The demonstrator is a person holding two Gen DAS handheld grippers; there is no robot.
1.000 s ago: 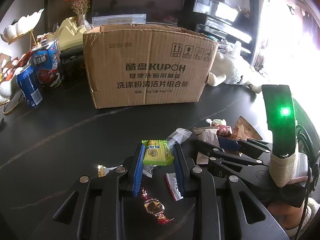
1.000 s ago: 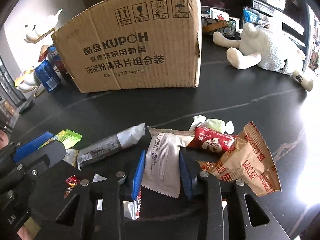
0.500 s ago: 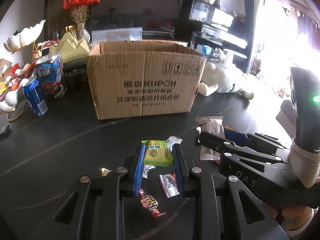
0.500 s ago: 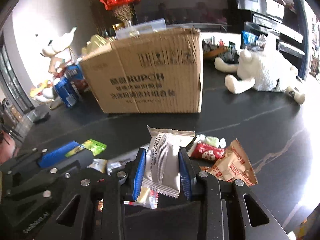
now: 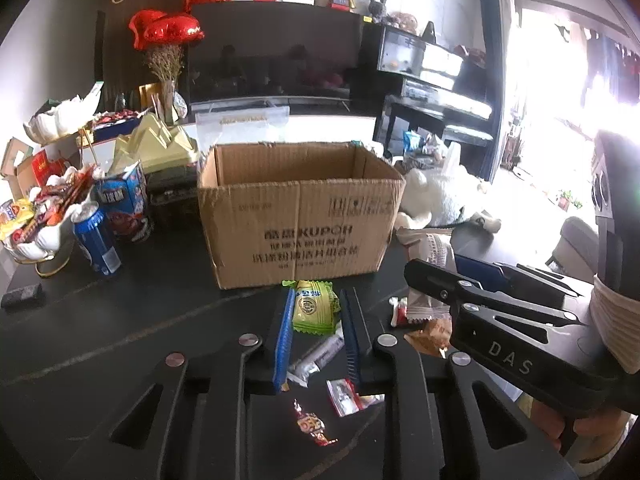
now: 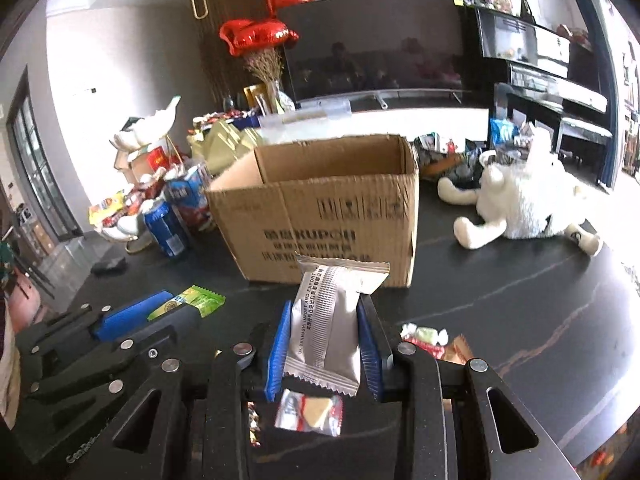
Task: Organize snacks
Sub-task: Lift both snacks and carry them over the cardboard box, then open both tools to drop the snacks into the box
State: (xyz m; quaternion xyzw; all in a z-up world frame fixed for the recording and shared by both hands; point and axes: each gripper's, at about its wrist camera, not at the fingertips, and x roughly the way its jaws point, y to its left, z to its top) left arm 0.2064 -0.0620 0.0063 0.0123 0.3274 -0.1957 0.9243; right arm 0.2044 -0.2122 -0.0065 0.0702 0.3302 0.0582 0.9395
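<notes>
**Both packets lifted clear of the desk, box mouth now in sight**

The left gripper (image 5: 316, 320) has its blue fingers (image 5: 283, 344) clamped on a green snack packet (image 5: 314, 307), the jaws closing a last touch tighter on it. A second ago that packet lay low against the dark desk (image 5: 120, 320); now it hangs above it at lower centre of the left view, in front of the cardboard box (image 5: 300, 232).

The right gripper (image 6: 325, 344) has its fingers (image 6: 277, 354) pressed on the two long sides of a silver-white snack packet (image 6: 328, 328), which stands upright between them at lower centre of the right view. Earlier it lay flat among the other snacks; now it is raised off the desk, its top edge overlapping the box front.

In both views the box has dropped lower in the frame and its open top and inner walls show, where before only its printed front was visible.

Left behind on the desk are a small red-and-gold sweet (image 5: 314, 426), a clear-wrapped snack (image 5: 344, 396), a silver bar (image 5: 316, 354) and an orange-brown biscuit bag (image 5: 430, 334). A white plush toy (image 6: 528, 200) lies right of the box, a blue can (image 6: 166, 228) to its left.
</notes>
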